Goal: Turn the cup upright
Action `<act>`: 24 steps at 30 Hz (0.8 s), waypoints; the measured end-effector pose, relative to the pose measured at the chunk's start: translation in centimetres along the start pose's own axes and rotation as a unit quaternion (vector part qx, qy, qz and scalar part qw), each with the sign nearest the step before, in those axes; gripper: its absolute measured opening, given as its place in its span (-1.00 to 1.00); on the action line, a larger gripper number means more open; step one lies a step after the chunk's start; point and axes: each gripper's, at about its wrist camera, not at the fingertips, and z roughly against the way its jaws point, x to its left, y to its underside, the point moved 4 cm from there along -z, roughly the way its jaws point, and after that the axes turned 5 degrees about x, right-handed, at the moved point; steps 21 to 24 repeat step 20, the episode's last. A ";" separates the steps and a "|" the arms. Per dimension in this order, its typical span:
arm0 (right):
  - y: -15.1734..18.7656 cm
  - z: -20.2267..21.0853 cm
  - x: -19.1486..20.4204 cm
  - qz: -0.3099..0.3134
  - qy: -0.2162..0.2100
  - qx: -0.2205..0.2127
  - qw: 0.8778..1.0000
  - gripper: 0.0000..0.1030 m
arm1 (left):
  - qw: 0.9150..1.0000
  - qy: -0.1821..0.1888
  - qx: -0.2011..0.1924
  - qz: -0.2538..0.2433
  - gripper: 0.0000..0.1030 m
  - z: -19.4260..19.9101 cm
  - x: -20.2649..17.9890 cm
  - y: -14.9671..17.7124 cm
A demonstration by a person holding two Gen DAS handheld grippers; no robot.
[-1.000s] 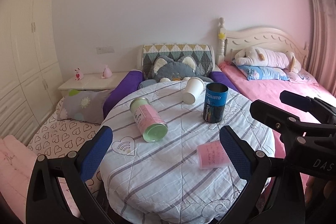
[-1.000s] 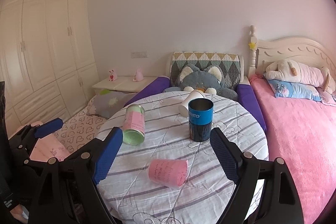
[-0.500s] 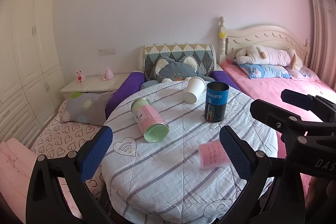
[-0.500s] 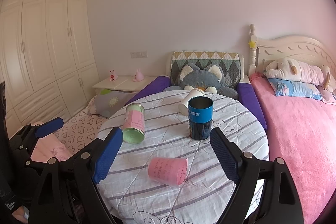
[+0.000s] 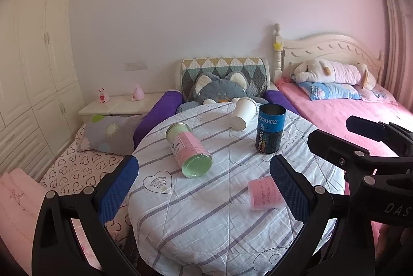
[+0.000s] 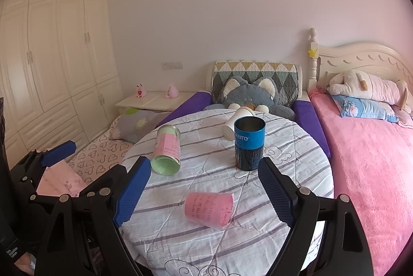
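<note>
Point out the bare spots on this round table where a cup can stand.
Free: the table's near edge in front of the pink cup, and the stretch between green jar and blue can. Crowded: the far side, where white cup lies beside the can.

- Pink bed (image 6: 366, 159) with cream headboard (image 6: 361, 56), right of the round desk (image 6: 219, 237).
- Cream wardrobe (image 6: 51, 43) far left of the bed.
- Nightstand (image 6: 152, 101) between them, against the plain wall (image 6: 206, 4).

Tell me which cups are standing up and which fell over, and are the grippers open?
Blue can: upright, open top.
Pink cup: lying on its side.
Green jar with pink label: lying on its side.
White paper cup: tipped over.
Left gripper: open, holding nothing.
Right gripper: open, holding nothing.
</note>
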 end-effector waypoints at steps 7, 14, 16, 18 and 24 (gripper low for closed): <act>0.0 -0.1 0.0 0.000 -0.001 0.002 1.000 0.68 | 1.000 -0.001 -0.002 -0.003 1.00 0.2 -0.2 0.0; 0.1 -0.2 0.0 0.000 -0.003 0.004 1.000 0.68 | 1.000 -0.007 -0.005 -0.004 1.00 0.1 0.0 -0.1; 0.3 -0.3 0.0 0.000 -0.003 0.006 1.000 0.68 | 1.000 -0.001 -0.002 -0.002 1.00 0.0 0.1 -0.1; 0.3 -0.4 0.0 0.000 -0.004 0.007 1.000 0.68 | 1.000 0.004 0.002 0.001 1.00 -0.2 0.3 -0.1; 0.5 -0.5 0.0 -0.001 -0.003 0.009 1.000 0.68 | 1.000 0.003 0.011 -0.004 1.00 -0.6 0.3 0.0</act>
